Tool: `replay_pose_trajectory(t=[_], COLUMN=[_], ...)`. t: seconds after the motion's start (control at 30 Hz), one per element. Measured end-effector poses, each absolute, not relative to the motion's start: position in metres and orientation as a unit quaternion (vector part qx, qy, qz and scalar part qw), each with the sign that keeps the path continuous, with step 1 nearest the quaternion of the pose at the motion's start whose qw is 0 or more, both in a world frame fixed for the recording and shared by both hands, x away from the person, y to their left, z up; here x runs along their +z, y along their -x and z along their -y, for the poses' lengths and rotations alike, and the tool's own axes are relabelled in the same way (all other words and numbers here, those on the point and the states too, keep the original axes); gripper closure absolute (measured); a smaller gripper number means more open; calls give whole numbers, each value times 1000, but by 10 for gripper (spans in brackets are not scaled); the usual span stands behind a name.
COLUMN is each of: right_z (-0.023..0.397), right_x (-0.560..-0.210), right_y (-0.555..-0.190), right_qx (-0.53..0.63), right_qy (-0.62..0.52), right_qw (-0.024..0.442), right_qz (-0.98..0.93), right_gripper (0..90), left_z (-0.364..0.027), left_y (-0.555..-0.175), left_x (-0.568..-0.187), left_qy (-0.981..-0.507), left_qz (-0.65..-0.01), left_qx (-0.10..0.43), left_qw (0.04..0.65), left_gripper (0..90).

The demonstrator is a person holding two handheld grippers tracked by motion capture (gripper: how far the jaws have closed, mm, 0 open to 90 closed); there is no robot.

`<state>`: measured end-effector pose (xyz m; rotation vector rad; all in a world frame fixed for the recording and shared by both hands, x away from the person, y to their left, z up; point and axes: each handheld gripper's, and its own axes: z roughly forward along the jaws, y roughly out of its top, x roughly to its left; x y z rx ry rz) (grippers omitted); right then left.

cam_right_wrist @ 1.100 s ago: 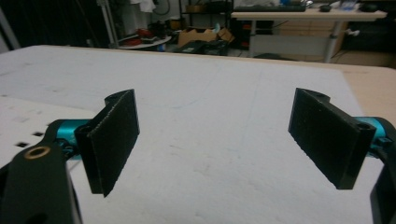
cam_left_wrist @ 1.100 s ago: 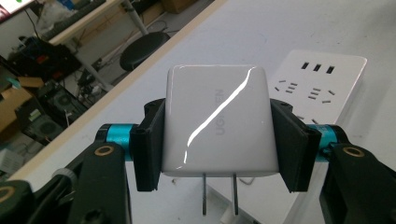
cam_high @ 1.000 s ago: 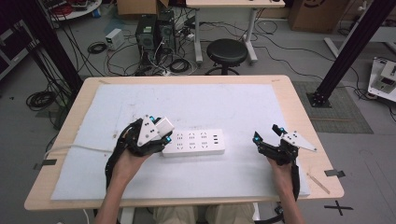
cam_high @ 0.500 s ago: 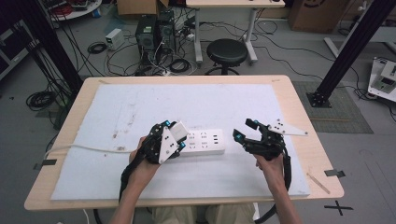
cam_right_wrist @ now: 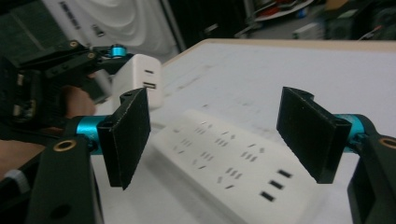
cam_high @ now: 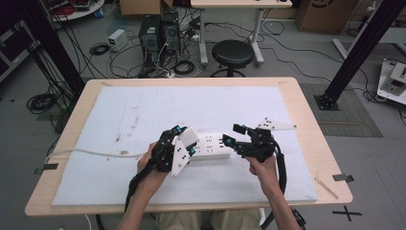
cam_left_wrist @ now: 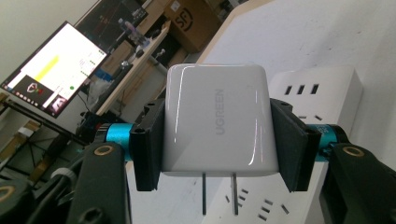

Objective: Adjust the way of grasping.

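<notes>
White charger [cam_left_wrist: 215, 126] clamped in left claw [cam_high: 187, 142], now over power strip [cam_high: 210, 147] | right claw [cam_high: 231, 135] empty, jaws closing slightly, moved in at strip's right end | plug-in next.

The white charger [cam_left_wrist: 215, 120] carries the brand UGREEN in pale grey letters running up its face, plain to read in the left gripper view. Behind the table's far edge, a brown cardboard box [cam_left_wrist: 195, 23] bears a black mark reading SF. The monitor's [cam_left_wrist: 51, 70] writing is too small to read.
</notes>
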<state>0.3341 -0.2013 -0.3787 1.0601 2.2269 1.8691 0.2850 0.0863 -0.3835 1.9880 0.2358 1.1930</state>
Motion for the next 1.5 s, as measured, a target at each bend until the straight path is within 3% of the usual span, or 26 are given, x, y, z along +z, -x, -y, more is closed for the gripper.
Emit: replay_pose_trajectory(t=[0.53,1.5], right_z=[178,158], right_x=[-382,-387], right_y=[-342,-347], right_qx=[593,603], right_qy=[-295,-281], right_qw=[-78,-120], right_qz=[-745,-737], right_gripper=[263,313], left_z=[-75,-59], left_y=[-275,-271], left_x=[-392,-392], left_qy=[-769,-759], left_qz=[-16,2], left_qx=[490,486], left_qw=[411,433], left_gripper=[424,425])
